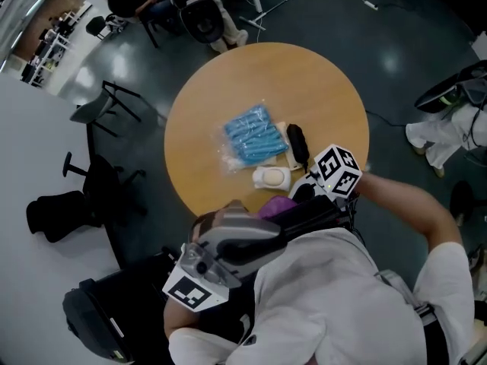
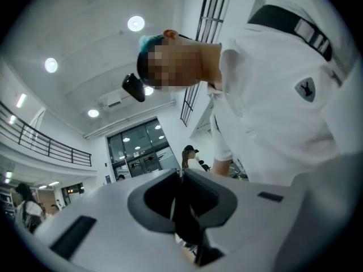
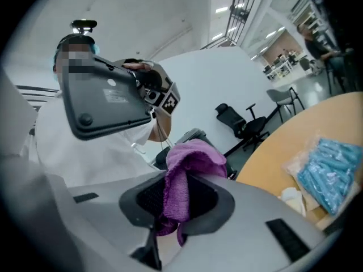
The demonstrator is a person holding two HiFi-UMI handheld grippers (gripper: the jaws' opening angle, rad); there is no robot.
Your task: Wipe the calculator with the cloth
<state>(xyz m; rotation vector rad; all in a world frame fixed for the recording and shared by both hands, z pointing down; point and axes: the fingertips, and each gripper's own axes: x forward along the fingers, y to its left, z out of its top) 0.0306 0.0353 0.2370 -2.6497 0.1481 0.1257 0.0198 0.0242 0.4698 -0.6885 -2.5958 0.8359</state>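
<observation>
Purple cloth (image 3: pixel 193 154) pinched in right gripper (image 3: pixel 173 203); that view, not left's, shows left gripper (image 2: pixel 181 200) clamping calculator (image 3: pixel 102 103).

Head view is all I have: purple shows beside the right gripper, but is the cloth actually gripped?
Observer: Yes. In the right gripper view the right gripper is shut on the cloth, which bunches up above the jaws.
Operator: And the calculator? I can't spot it.
Observer: It is raised in the air. The same view shows the calculator with its dark underside toward the camera, held by the left gripper.
Operator: Are the cloth and calculator touching?
Observer: No. In that view a clear gap separates them.
</observation>
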